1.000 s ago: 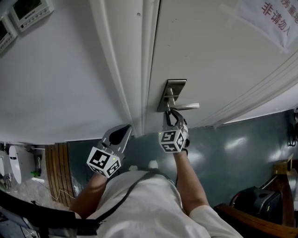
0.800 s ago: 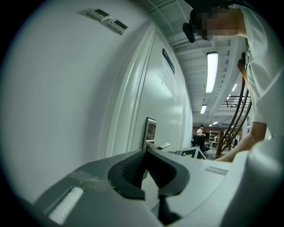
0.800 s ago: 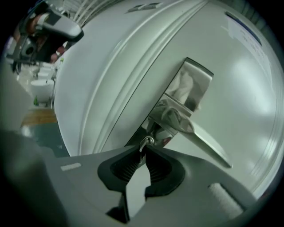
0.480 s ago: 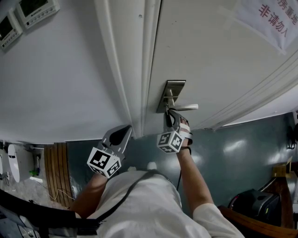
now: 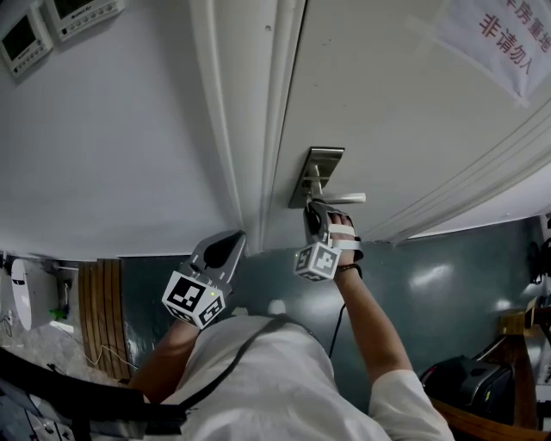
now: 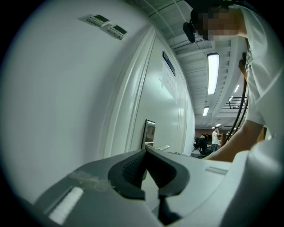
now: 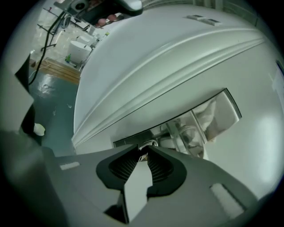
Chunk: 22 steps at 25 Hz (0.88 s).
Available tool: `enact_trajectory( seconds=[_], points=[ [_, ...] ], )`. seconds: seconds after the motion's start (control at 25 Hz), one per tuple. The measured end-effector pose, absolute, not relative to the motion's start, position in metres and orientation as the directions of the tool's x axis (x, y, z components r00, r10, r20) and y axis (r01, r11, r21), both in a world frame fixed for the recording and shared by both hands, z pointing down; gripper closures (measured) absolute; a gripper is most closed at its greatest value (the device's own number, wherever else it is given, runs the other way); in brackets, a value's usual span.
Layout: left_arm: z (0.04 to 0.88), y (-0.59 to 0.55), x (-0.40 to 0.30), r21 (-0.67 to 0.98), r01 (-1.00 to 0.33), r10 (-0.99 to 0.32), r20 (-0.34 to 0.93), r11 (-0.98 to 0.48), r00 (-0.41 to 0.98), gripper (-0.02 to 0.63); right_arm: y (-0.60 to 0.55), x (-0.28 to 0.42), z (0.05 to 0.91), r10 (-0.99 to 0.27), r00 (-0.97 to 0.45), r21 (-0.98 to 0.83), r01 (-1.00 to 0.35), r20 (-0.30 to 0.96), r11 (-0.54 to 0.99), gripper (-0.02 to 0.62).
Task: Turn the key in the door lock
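A metal lock plate (image 5: 320, 164) with a lever handle (image 5: 344, 198) sits on the white door (image 5: 387, 95). My right gripper (image 5: 312, 209) reaches the plate just below the handle. In the right gripper view its tips (image 7: 143, 154) hold a small metal key (image 7: 143, 150) at the lock cylinder, under the plate (image 7: 213, 117); the jaws are opening slightly with the key between them. My left gripper (image 5: 231, 244) hangs back by the door frame, its jaws (image 6: 145, 153) shut with nothing in them. From there the plate (image 6: 150, 133) shows edge-on.
The moulded door frame (image 5: 250, 129) runs between the two grippers. Wall control panels (image 5: 52, 21) are at the upper left, and a paper notice (image 5: 499, 34) is on the door at upper right. Dark bags (image 5: 482, 388) lie on the green floor.
My right gripper has rolled about its own axis at the lock, so its marker cube faces differently and the hand's fingers now show. The left gripper has stayed where it was.
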<state>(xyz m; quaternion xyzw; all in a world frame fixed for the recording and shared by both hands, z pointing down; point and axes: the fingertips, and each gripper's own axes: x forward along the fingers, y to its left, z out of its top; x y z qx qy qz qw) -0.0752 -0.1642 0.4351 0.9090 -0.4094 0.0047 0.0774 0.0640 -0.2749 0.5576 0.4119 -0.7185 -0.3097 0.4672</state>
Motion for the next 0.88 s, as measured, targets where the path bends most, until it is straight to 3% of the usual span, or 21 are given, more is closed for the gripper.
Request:
enact_trajectory(
  seconds=[0.2,0.44,0.64,0.88],
  points=[
    [0.438,-0.158,-0.069,0.141,-0.741,-0.739,0.075,-0.657,0.67,0.6,-0.275,0.063,0.557,-0.886,-0.205,0.897,-0.068,0.416,0.437,0.523],
    [0.438,-0.152,-0.063,0.144,-0.734,-0.732,0.071,-0.664,0.677,0.6,-0.276,0.063,0.559,-0.886,-0.168,0.902,0.081,0.432,0.425,0.509],
    [0.436,-0.149,-0.059,0.15,-0.725,-0.725,0.065,-0.673,0.686,0.6,-0.276,0.063,0.562,-0.88,-0.145,0.892,0.102,0.452,0.441,0.504],
    [0.436,-0.145,-0.053,0.142,-0.711,-0.708,0.074,-0.689,0.702,0.6,-0.276,0.06,0.56,-0.869,-0.144,0.879,0.015,0.474,0.477,0.495]
  ],
)
